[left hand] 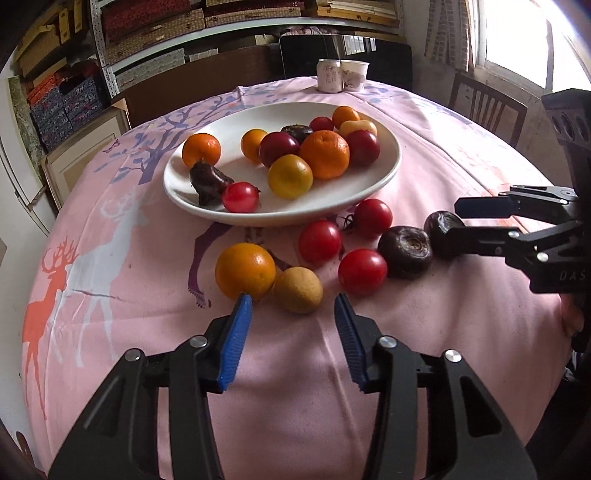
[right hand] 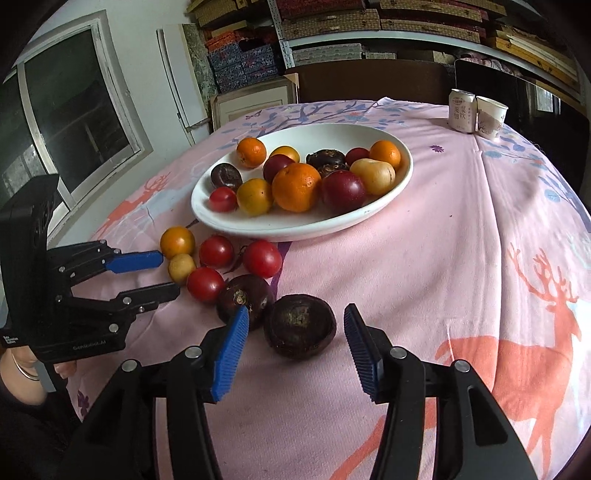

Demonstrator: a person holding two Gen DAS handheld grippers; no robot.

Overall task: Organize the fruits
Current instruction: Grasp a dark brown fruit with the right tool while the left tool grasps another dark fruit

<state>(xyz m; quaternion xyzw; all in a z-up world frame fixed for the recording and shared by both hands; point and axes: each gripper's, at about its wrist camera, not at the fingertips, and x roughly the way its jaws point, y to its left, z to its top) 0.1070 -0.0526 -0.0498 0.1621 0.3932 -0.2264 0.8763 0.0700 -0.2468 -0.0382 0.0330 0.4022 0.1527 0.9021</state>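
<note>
A white plate holds several oranges, red tomatoes and dark water chestnuts. In front of it on the pink cloth lie an orange, three tomatoes and two dark chestnuts. My left gripper is open, and a small tan fruit sits just ahead between its blue fingertips, untouched. My right gripper is open around the nearer dark chestnut, with a gap on both sides. The left wrist view shows that right gripper at the right edge.
A drink can and a paper cup stand at the table's far side. A wooden chair is behind on the right. Shelves of boxes line the back wall. The cloth falls away at the table's round edge.
</note>
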